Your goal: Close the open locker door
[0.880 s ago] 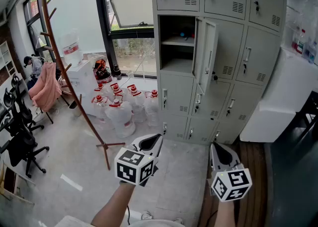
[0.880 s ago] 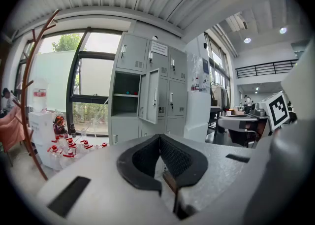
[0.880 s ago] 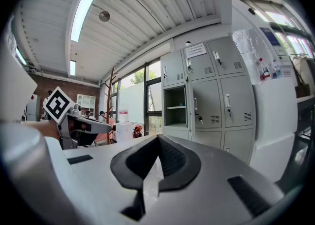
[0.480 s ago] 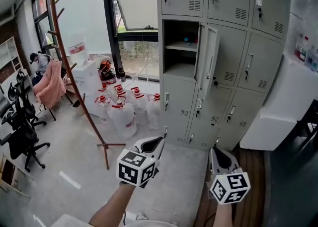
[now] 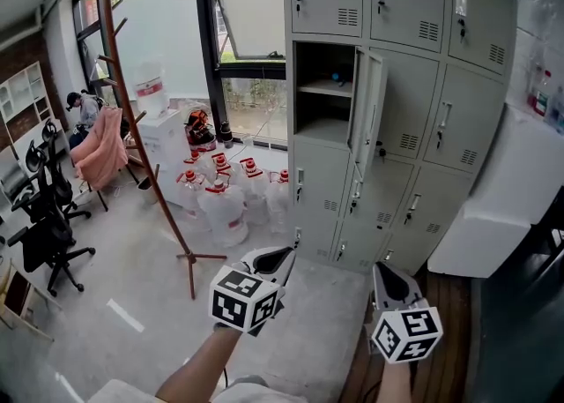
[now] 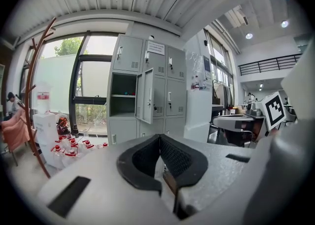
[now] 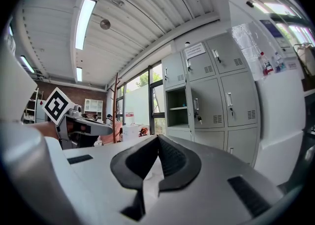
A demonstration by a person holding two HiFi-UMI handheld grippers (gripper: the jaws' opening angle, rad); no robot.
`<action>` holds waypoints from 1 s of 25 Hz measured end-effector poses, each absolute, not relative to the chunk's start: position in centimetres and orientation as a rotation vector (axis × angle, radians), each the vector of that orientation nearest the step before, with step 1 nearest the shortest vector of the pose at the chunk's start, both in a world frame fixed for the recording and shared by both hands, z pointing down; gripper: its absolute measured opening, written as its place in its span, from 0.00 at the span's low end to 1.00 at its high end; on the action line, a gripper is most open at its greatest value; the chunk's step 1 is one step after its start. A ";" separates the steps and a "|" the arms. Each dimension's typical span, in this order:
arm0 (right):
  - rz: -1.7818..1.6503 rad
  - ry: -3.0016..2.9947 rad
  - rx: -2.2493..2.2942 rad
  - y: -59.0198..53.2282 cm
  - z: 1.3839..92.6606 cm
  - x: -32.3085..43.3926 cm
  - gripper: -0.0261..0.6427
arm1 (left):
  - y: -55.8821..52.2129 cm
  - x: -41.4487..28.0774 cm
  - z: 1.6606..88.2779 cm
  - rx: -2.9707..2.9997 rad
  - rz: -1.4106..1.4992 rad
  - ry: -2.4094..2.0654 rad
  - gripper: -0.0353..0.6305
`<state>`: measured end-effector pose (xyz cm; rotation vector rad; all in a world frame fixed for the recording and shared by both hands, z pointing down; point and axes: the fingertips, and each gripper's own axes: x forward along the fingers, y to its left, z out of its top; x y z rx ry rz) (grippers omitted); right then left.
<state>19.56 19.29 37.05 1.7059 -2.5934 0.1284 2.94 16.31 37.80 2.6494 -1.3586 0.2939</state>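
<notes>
The grey locker bank stands ahead against the wall. One door in its middle row hangs open, swung out to the right of its bare compartment. The left gripper view shows that same door ajar. In the right gripper view the open compartment is visible. Low in the head view, my left gripper and right gripper are both shut and hold nothing. They point toward the lockers from well short of them. Tips meet on my left gripper and right gripper.
A wooden coat stand rises on the left. Several water bottles sit on the floor by the window, left of the lockers. A white cabinet stands to the right. Office chairs and a seated person are far left.
The head view has shifted: the lockers and window sit a little farther right and nearer. Both grippers hold their places low in the picture, still shut.
</notes>
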 end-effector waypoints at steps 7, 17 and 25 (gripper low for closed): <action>0.115 -2.616 1.701 18.8 37.1 20.2 0.05 | 15.3 3.8 37.6 2.652 0.287 -1.380 0.06; 0.107 -2.581 1.729 13.6 37.6 21.9 0.05 | 9.5 5.3 38.5 2.656 0.274 -1.338 0.06; 0.097 -2.542 1.764 5.7 37.0 22.2 0.05 | 0.9 5.8 38.6 2.664 0.257 -1.281 0.06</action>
